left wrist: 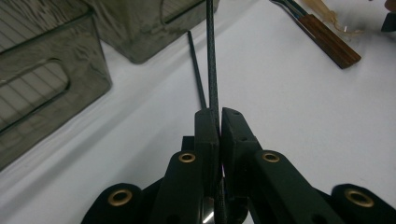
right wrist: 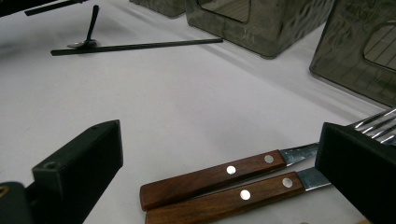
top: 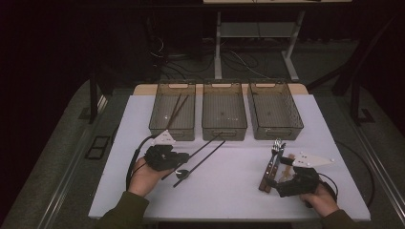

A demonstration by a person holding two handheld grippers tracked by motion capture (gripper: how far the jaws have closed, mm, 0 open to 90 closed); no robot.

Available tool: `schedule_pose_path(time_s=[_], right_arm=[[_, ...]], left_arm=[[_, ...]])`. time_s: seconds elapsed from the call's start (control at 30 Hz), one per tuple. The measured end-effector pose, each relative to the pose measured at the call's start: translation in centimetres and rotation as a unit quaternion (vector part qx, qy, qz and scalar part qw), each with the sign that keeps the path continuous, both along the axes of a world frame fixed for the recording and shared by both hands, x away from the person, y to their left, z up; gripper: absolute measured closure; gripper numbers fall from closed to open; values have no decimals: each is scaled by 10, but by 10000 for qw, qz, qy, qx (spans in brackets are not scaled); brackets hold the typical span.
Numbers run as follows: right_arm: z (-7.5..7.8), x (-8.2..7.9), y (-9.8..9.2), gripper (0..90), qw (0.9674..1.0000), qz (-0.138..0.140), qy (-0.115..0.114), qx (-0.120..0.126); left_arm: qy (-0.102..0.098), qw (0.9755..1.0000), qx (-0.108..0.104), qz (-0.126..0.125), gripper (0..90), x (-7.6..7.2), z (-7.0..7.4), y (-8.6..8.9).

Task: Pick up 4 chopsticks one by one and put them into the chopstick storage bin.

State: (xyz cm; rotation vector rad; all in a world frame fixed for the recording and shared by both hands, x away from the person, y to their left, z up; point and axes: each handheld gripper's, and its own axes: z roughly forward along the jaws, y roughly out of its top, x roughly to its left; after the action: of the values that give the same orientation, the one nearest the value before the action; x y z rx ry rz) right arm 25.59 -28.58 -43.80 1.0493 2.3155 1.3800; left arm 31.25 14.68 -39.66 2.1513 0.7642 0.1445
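One thin black chopstick (left wrist: 212,60) pinched in left hand-held gripper (left wrist: 219,114), aimed at smoky plastic bin (top: 172,110); right hand-held gripper (right wrist: 215,158) spread over wooden-handled forks (right wrist: 219,179).

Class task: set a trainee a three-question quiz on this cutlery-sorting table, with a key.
1. True or false: the left tongs are shut on a black chopstick.
2. How many grey bins stand along the table's far edge?
3. The right tongs are: A) clamped on a fork, B) open over two wooden-handled forks, C) inside a bin.

Key: 1 true. 2 three; the left bin already holds chopsticks. 3 B.
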Motion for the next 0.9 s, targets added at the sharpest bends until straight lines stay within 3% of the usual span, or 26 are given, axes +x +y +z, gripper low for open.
schedule_pose_path(time_s=[0.4,0.9], right_arm=[[1,1,-1,5,10000,-56,-20,-26],[-1,0,1,6,10000,-57,-30,-76]], left_arm=[[-48,9998,-46,209,859,10,6,14],[-125,9978,-271,584,859,30,16,31]])
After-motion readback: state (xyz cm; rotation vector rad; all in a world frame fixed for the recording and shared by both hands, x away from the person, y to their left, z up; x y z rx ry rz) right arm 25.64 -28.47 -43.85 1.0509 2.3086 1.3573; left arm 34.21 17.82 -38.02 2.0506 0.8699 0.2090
